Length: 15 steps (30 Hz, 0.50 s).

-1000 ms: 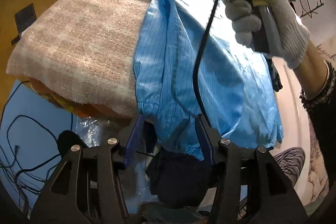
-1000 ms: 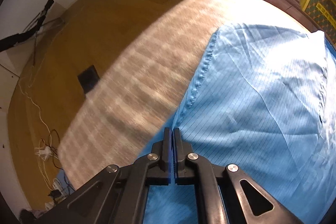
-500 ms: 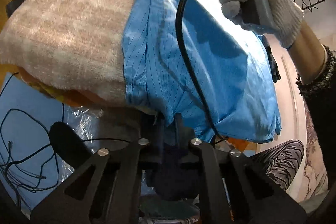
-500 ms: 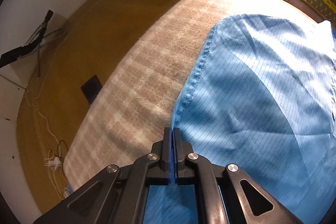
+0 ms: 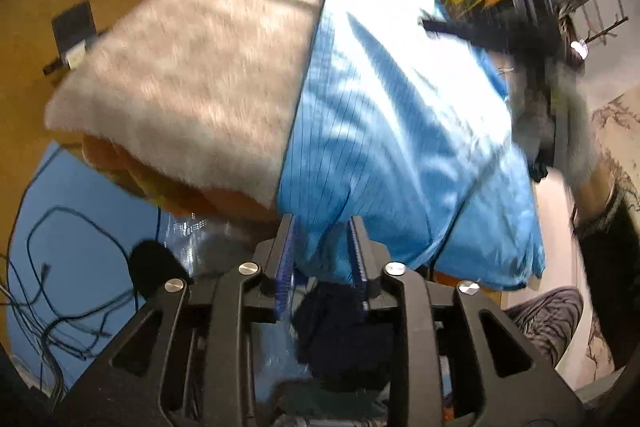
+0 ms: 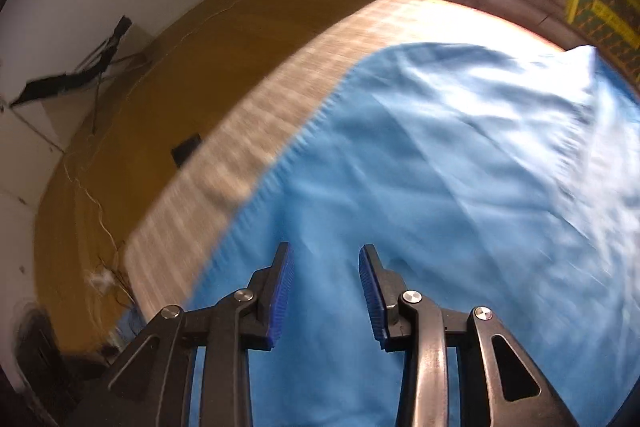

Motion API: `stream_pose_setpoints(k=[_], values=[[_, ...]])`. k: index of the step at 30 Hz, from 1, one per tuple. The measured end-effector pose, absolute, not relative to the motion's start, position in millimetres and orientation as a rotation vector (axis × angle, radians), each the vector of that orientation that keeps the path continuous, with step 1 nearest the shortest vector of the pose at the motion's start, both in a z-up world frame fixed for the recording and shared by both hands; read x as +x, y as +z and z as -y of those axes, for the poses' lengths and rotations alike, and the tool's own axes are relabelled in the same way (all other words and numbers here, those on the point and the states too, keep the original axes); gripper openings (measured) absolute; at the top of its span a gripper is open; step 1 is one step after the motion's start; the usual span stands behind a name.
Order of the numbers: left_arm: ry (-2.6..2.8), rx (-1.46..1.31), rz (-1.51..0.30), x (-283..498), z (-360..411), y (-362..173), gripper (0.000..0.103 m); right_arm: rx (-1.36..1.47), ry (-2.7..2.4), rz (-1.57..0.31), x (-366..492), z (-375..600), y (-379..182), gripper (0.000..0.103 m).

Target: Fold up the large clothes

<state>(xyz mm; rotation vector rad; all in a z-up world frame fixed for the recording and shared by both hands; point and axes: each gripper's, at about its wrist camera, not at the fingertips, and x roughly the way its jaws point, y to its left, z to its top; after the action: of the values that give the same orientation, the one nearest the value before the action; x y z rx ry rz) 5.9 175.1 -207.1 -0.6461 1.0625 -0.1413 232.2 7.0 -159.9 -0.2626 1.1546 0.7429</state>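
Both grippers have let go since a moment ago: the right gripper [image 6: 325, 287], shut before, now stands with jaws parting above the blue garment [image 6: 460, 195], nothing pinched between them. Down at the near edge, the left gripper [image 5: 322, 255] is opening too, the garment's hanging hem loose between its pads, not clamped. That garment lies spread over the beige blanket [image 5: 192, 79] on the table, one side drooping off the front.
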Motion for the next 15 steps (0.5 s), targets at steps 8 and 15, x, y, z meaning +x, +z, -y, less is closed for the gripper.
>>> stream_pose_setpoints(k=[8, 15], values=[[-0.104, -0.703, -1.067, 45.3, -179.5, -207.0, 0.05, -0.324, 0.67, -1.165, 212.7, 47.6, -200.6, 0.033], [-0.077, -0.721, -1.127, 63.7, -179.4, -226.5, 0.05, -0.439, 0.611, -1.112, 208.5, 57.2, -195.2, 0.027]])
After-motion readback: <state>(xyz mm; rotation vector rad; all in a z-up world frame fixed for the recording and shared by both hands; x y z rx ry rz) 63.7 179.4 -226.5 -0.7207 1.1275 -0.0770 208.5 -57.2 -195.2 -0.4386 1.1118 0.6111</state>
